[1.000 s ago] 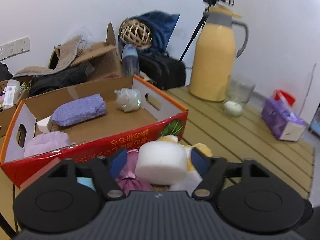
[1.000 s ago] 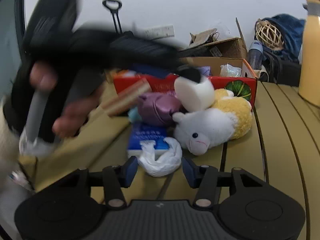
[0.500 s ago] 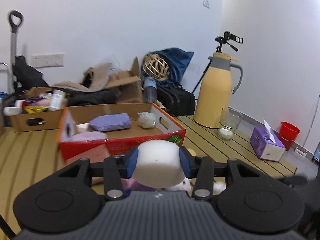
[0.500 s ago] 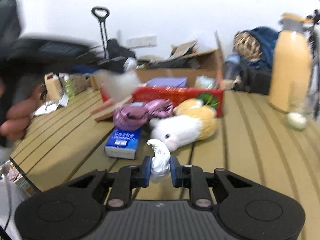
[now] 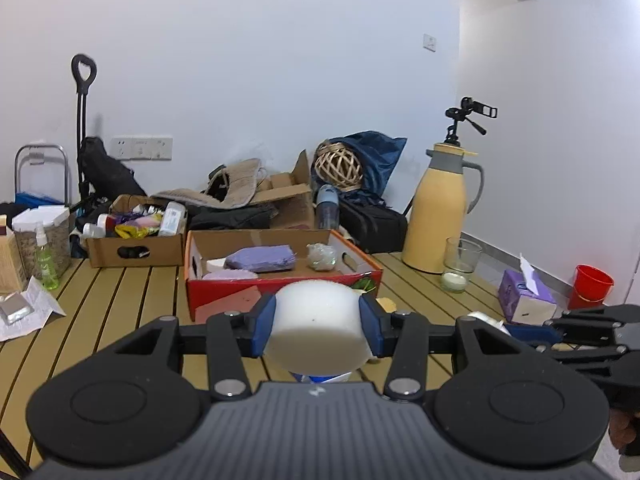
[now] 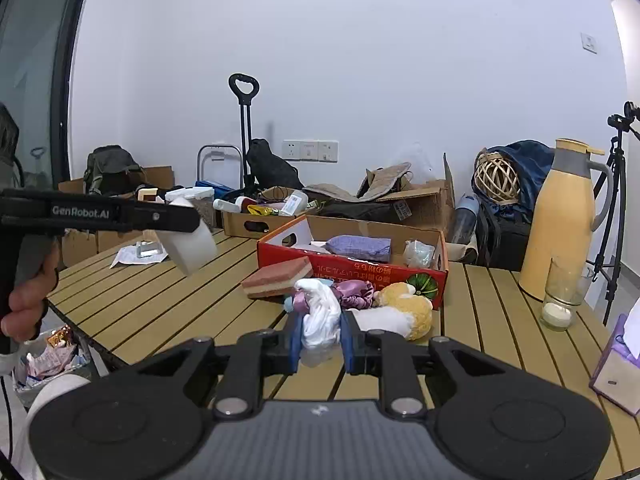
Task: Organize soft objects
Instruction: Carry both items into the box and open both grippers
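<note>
red box (image 6: 436, 276): lavender pouch (image 6: 362, 247), clear bag (image 6: 418, 253) | left gripper (image 5: 317, 322) clamps white sponge (image 5: 316, 328) | right gripper (image 6: 319, 338) clamps white cloth (image 6: 320, 322)

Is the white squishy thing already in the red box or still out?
Out. The left gripper is holding the white sponge up in the air in front of the red box.

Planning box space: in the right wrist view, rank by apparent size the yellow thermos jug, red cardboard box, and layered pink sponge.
1. Red cardboard box
2. Yellow thermos jug, similar in area, so unsure
3. Layered pink sponge, clearly smallest
</note>
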Demonstrator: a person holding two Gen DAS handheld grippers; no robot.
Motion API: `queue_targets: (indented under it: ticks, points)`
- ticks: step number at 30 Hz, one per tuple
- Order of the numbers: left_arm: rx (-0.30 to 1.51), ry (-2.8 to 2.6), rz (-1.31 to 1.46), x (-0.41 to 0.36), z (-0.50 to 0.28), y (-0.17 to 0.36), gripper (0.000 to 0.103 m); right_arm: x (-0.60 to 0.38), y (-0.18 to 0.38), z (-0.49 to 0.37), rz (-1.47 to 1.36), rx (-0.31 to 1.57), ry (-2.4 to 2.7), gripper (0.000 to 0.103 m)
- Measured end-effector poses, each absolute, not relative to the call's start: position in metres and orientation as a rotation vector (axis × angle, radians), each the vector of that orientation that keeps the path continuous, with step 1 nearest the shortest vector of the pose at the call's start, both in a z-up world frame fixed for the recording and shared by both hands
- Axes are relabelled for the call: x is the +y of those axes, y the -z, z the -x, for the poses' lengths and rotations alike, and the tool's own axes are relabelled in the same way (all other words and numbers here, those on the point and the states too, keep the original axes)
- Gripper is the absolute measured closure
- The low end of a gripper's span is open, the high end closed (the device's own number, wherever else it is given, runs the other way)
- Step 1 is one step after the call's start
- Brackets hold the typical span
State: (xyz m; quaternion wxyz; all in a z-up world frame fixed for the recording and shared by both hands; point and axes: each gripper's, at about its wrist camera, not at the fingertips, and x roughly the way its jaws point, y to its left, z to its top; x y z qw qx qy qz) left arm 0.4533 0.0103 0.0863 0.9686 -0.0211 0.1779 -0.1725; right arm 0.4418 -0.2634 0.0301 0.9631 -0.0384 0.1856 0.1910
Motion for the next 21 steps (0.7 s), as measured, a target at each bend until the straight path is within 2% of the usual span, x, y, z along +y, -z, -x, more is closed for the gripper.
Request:
queue_targets:
  ticks: [4, 10, 16, 21]
  points:
    - [0.365, 0.345, 0.027, 0.017, -0.488, -0.088, 0.057, -0.258, -0.041, -0.467, 0.070, 0.371, -0.428, 0.083]
    - [0.461, 0.299, 0.034, 0.029, -0.619, -0.090, 0.057, -0.228, -0.059, -0.579, 0.089, 0.391, -0.502, 0.083]
    - [0.603, 0.228, 0.026, 0.029, -0.770, -0.068, 0.057, -0.181, -0.046, -0.747, 0.097, 0.568, -0.545, 0.083]
    - [0.699, 0.179, -0.022, 0.028, -0.840, -0.027, 0.052, -0.143, -0.008, -0.850, 0.147, 0.721, -0.537, 0.083]
